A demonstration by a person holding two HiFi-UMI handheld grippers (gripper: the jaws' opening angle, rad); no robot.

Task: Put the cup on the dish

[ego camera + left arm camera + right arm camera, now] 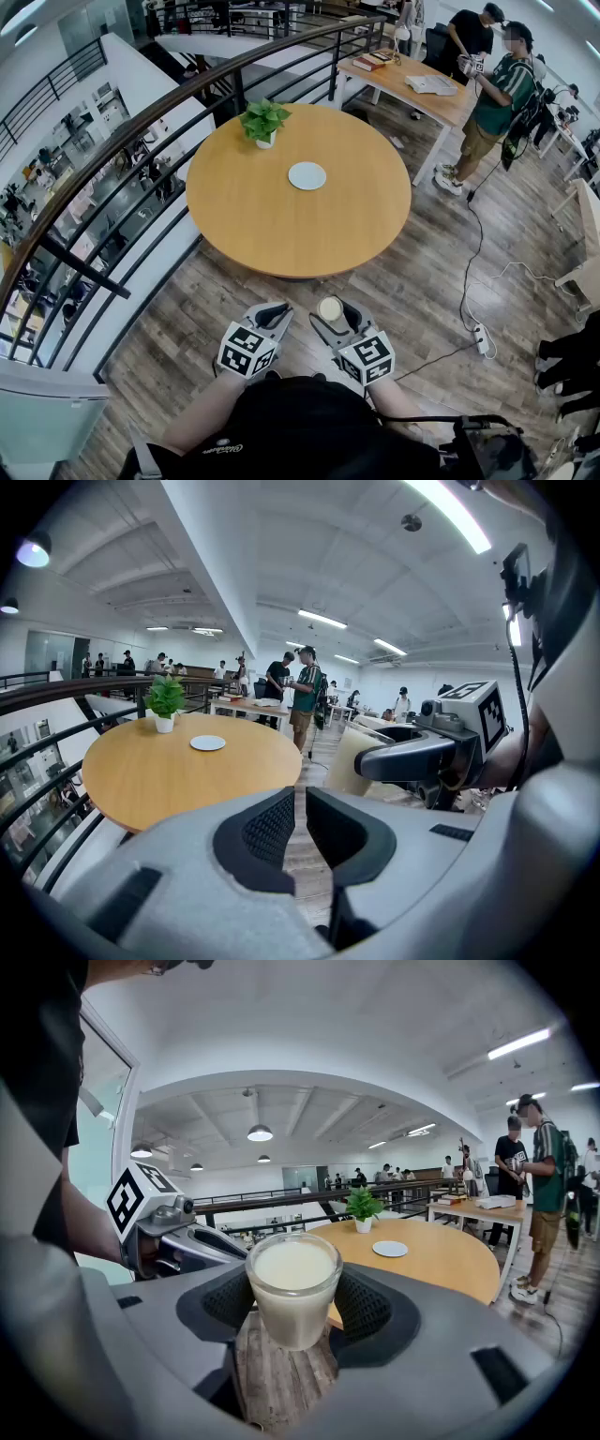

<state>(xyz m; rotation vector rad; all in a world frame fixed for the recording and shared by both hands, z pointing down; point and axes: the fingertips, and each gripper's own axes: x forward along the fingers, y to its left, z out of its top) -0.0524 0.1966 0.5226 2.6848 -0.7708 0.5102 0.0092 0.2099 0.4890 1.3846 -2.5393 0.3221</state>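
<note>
A glass cup (292,1290) filled with a pale cream substance sits between the pads of my right gripper (293,1302), which is shut on it; in the head view the cup (330,308) shows in the right gripper (332,317) over the wooden floor, short of the round table. The small white dish (307,175) lies near the middle of the round wooden table (281,234), also seen as the dish (390,1249) and dish (207,743). My left gripper (270,316) hangs beside the right one, its jaws nearly together with nothing between them (298,829).
A potted green plant (262,122) stands on the table behind the dish. A black railing (103,178) curves along the left. Two people (492,75) stand by a rectangular table (412,89) at the back right. A cable and power strip (480,337) lie on the floor.
</note>
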